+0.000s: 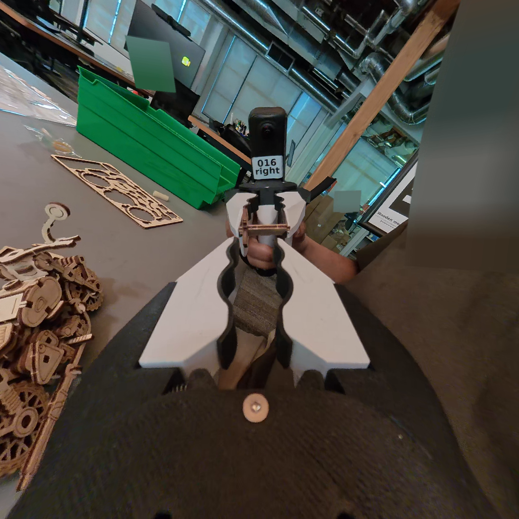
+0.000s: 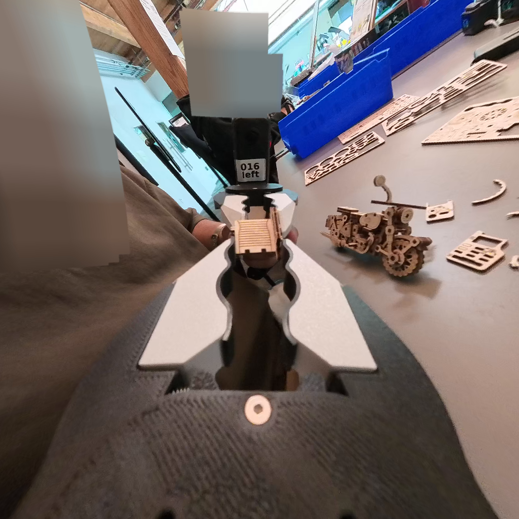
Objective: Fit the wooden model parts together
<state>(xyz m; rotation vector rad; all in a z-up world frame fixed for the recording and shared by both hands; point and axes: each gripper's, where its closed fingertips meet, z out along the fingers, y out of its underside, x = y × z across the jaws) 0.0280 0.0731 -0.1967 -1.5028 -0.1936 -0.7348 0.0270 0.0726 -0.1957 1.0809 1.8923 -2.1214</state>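
A small wooden sub-assembly [image 2: 254,238], a ribbed panel with a side wall, hangs in the air between my two grippers, which face each other tip to tip. My right gripper [image 2: 255,248] is shut on it from one end. My left gripper [image 1: 257,244] closes on its other end, where an upright side piece [image 1: 243,227] sticks out. The right gripper also shows in the left wrist view [image 1: 264,224]. A mostly built wooden motorcycle [image 2: 376,233] stands on the grey table [image 2: 421,323]; it also shows in the left wrist view [image 1: 42,309].
A green bin [image 1: 151,146] and an emptied parts sheet [image 1: 118,191] lie beyond the motorcycle. A blue bin [image 2: 342,112], several parts sheets [image 2: 477,120] and loose cut parts [image 2: 477,250] lie on the table. A person's sleeve [image 2: 84,295] is beside my grippers. The grippers are tip to tip, or close to it.
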